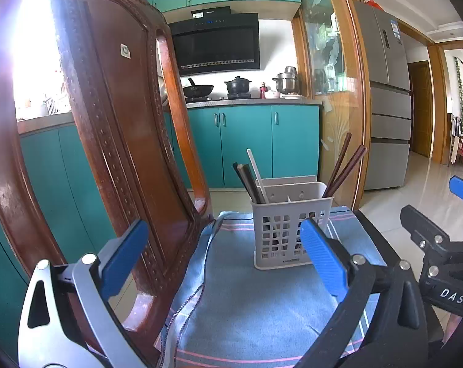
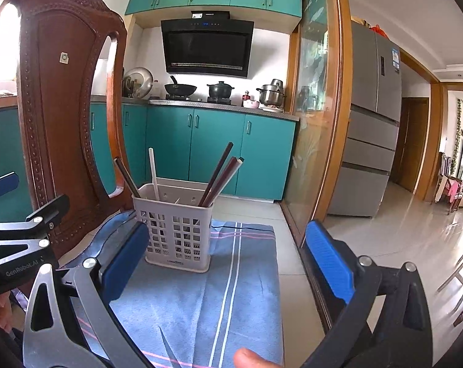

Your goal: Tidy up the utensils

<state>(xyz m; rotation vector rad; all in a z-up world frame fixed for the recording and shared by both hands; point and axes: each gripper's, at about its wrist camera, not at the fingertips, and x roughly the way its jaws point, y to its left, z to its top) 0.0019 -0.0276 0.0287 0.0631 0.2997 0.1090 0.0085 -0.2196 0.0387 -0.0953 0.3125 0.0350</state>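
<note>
On the blue cloth (image 1: 246, 300), the caddy (image 1: 288, 230) stands ahead of both open grippers.

Bare blue cloth (image 2: 200, 300) is left open before the utensil basket (image 2: 174, 230); the left side is blocked, seemingly closely, by a chair back (image 1: 114, 141).

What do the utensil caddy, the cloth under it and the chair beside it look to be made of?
Utensil caddy: apparently moulded plastic, matte pale grey, judging by its even grid of square holes. Cloth: woven fabric, blue with pink and white stripes, showing a soft nap and folds. Chair: probably carved hardwood under glossy reddish-brown varnish, given the bright highlights and beaded carving.
</note>
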